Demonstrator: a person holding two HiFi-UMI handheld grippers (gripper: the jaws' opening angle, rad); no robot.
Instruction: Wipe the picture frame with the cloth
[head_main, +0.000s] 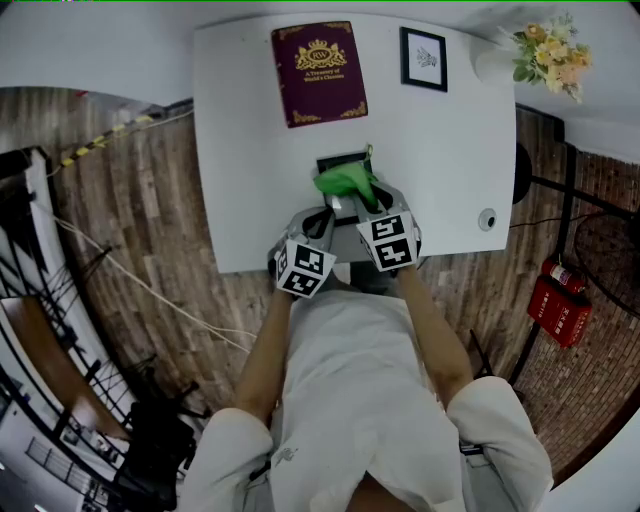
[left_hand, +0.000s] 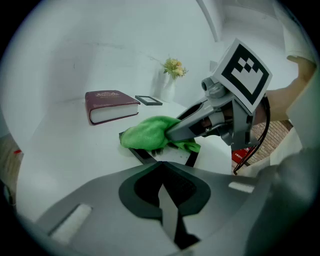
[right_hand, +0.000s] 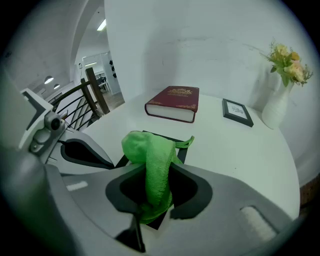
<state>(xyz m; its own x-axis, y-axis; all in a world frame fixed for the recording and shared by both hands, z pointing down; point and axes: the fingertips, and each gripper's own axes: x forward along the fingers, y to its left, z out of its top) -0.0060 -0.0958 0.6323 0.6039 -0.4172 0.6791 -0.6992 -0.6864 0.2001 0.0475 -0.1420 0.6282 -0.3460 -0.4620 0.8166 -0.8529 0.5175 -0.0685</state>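
A black picture frame (head_main: 338, 161) lies flat on the white table (head_main: 250, 150) near its front edge. A green cloth (head_main: 346, 180) is bunched on top of the frame. My right gripper (head_main: 372, 202) is shut on the cloth (right_hand: 150, 155), which sticks up between its jaws over the frame (right_hand: 161, 136). My left gripper (head_main: 322, 218) sits just left of it, shut, its tips (left_hand: 160, 165) at the frame's near edge (left_hand: 142, 152). From the left gripper view the cloth (left_hand: 147, 132) covers most of the frame, with the right gripper's fingers (left_hand: 187, 127) on it.
A maroon book (head_main: 318, 73) and a small framed picture (head_main: 424, 58) lie at the table's far side. A white vase of flowers (head_main: 548, 50) stands at the far right corner, and a small round object (head_main: 487, 220) near the right edge. Red fire extinguishers (head_main: 562, 300) stand on the floor.
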